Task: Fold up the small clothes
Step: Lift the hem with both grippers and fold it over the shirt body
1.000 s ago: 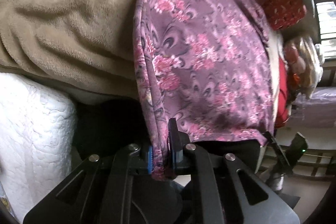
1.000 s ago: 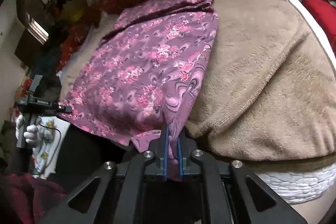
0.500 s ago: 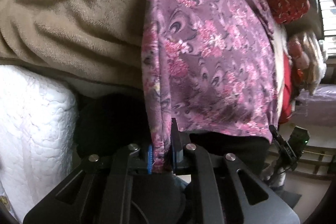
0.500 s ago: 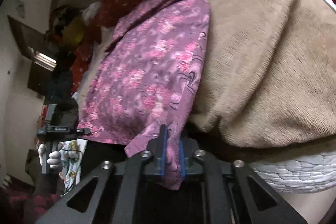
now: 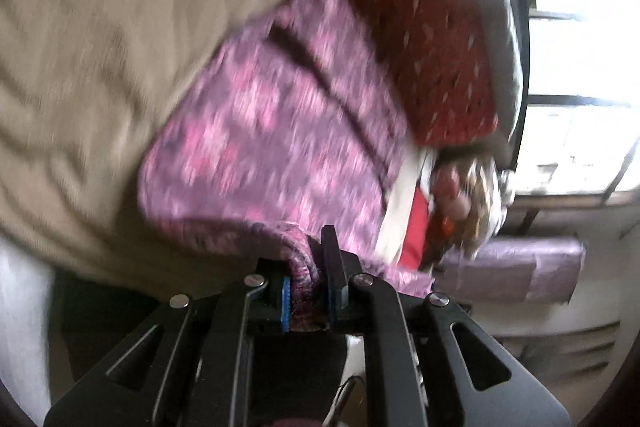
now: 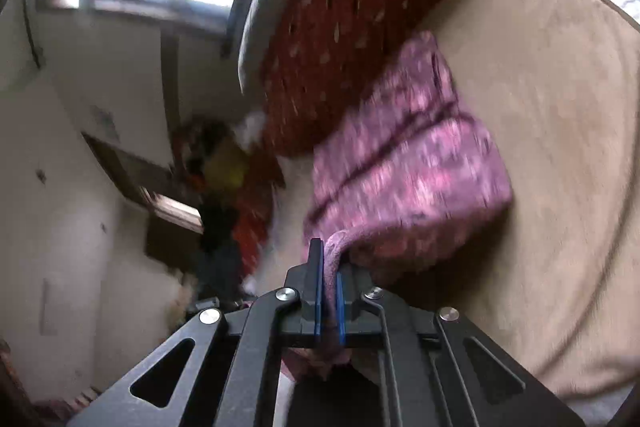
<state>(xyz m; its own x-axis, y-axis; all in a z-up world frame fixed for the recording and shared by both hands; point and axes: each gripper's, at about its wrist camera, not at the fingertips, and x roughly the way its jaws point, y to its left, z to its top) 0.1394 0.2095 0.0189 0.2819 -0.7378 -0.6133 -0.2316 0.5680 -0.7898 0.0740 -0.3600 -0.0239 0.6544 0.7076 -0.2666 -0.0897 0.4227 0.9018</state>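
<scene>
One tan blanket (image 5: 120, 59) is spreading wide under one purple floral garment (image 5: 280, 131), which is lying blurred and doubled beside one red patterned cushion (image 5: 432, 39). My left gripper (image 5: 306, 291) is pinching its near edge; my right gripper (image 6: 329, 301) is pinching another bunched edge.

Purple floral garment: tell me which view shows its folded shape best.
Right wrist view: the purple floral garment shows as one compact fold on the beige blanket, pinched by the right gripper. Left wrist view is blurrier, though the left gripper clamps its bunched edge.
</scene>
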